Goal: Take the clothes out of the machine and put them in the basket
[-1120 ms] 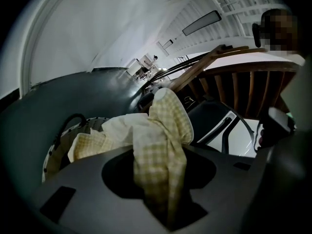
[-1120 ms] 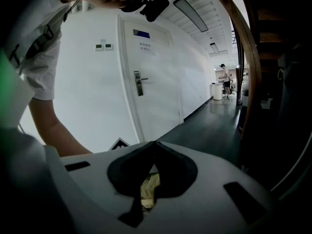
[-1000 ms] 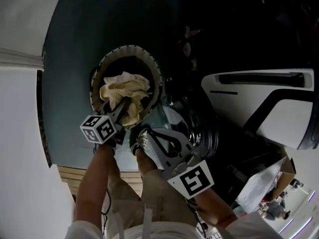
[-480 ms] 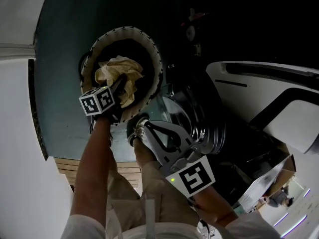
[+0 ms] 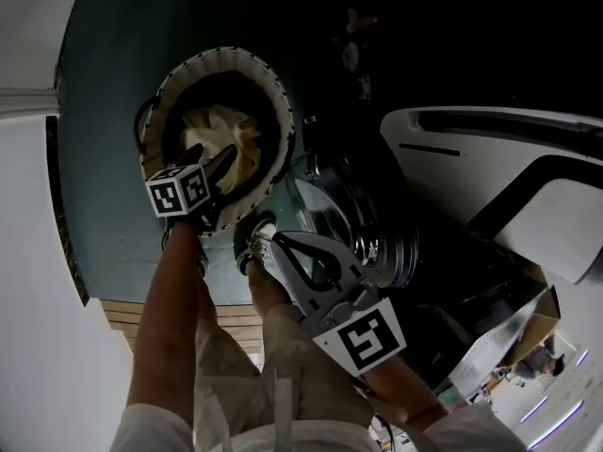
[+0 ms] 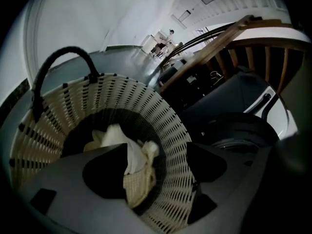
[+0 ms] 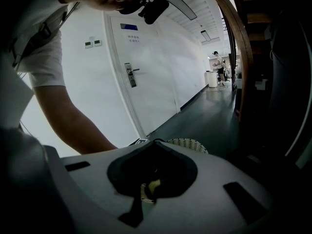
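A woven white basket with a dark handle stands on the dark floor. A pale yellow cloth lies inside it. My left gripper reaches down over the basket's near rim. Its jaws have just been opening and stand wide apart. In the left gripper view the cloth hangs against the left jaw's inner side, while the right jaw is outside the basket wall. My right gripper hovers beside the basket with its tips together and nothing in them. The washing machine's round door is to the right.
The white machine body fills the right side. A white wall and a wooden step edge lie to the left. A white door and a wooden banister border the corridor.
My left gripper has gone down into the basket with the cloth and its jaws have spread. The cloth now sits lower in the basket. The right gripper has sunk slightly.
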`<state>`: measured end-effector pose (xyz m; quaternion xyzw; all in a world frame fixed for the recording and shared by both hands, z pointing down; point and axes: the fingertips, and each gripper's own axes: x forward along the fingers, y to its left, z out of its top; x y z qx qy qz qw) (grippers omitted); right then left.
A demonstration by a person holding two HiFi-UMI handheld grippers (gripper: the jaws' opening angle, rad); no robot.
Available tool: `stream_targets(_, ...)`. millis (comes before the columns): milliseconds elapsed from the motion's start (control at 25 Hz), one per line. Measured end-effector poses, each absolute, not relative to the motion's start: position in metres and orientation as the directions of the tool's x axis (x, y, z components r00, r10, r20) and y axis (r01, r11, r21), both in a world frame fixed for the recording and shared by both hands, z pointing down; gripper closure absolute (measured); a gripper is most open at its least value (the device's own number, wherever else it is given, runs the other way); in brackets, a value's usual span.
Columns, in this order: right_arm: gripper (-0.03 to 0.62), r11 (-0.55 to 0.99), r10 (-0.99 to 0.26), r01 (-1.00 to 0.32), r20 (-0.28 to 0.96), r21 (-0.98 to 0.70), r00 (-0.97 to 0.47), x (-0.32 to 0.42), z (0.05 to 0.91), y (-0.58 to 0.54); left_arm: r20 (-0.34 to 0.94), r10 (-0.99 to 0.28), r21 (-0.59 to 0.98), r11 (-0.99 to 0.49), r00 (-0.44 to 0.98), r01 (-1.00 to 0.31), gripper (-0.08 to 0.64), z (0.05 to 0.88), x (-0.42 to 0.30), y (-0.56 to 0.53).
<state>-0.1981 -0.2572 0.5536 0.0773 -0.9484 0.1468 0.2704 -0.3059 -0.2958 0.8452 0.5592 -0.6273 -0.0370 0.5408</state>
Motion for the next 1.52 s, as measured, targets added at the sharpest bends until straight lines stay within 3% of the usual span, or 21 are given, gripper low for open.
stream_targets(600,0.580,0.950,-0.129,-0.236,0.436,-0.202,-0.890,-0.218,0.479,-0.245,0.574,-0.813,0.626,0.360,0.097,-0.691,0.199,0.743,-0.348,-0.247)
stream_targets(880,0.580,0.961,-0.148,-0.227,0.402,-0.155,-0.904,-0.240,0.423,-0.225,0.480,-0.875,0.690,0.331,0.065,-0.643,0.411,0.662,-0.375,-0.210)
stream_targets(1080,0.580,0.970,-0.157,-0.212,0.358,-0.119,-0.920,-0.261,0.375,-0.209,0.493,-0.870,0.676,0.373,0.014,-0.636,0.510,0.603,-0.398,-0.180)
stream_targets(1240,0.580,0.980,-0.141,-0.177,0.317,-0.087,-0.938,-0.285,0.333,-0.190,0.476,-0.875,0.702,0.436,-0.083,-0.564,0.538,0.551,-0.430,-0.157)
stream_targets(1520,0.580,0.987,-0.133,-0.150,0.246,-0.052,-0.960,-0.294,0.265,-0.180,0.340,-0.931,0.727,0.350,-0.133,-0.591,0.546,0.446,-0.456,-0.147)
